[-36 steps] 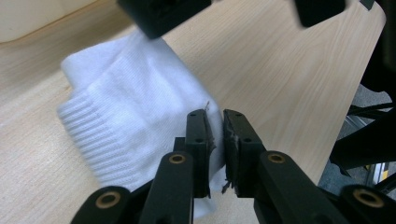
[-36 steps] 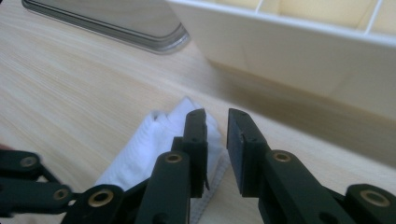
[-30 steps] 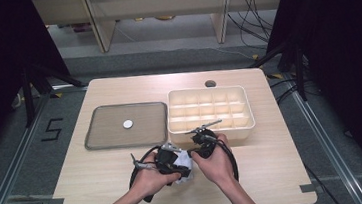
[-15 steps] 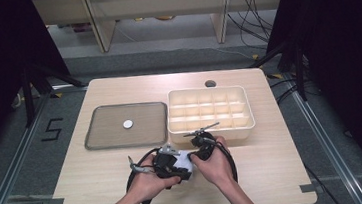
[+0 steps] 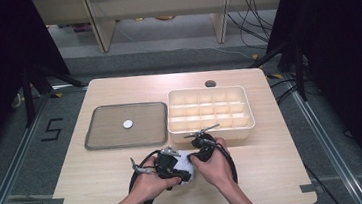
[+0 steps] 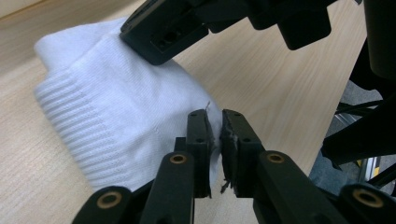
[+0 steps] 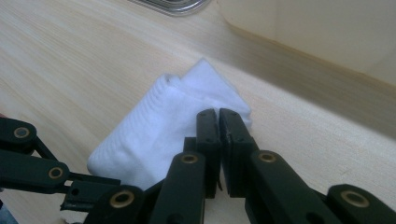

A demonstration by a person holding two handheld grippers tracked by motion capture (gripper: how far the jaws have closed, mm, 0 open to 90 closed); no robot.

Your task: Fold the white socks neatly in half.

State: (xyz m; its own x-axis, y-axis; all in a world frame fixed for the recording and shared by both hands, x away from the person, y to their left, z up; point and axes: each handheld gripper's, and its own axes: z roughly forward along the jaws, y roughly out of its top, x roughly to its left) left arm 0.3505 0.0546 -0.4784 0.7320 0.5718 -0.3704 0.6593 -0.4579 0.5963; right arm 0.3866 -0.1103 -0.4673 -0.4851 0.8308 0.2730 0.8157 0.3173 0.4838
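A folded white ribbed cloth (image 5: 189, 162) lies on the wooden table near its front edge, between the person's two hands. My left gripper (image 6: 217, 116) has a fold of the cloth (image 6: 116, 93) pinched between its pads, and its jaws have just been closing a little. My right gripper (image 7: 218, 114) has its jaws nearly together, tips over a corner of the cloth (image 7: 159, 121). Its jaws have just been opening slightly, and I cannot tell whether fabric is between them. In the left gripper view the right gripper (image 6: 163, 32) rests on top of the cloth.
A cream compartment box (image 5: 208, 90) stands just behind the hands, and its wall (image 7: 327, 32) is close to the right gripper. A grey tray (image 5: 102, 139) holding a small white disc (image 5: 128, 123) sits at the left. There is a round hole (image 5: 210, 83) at the table's back.
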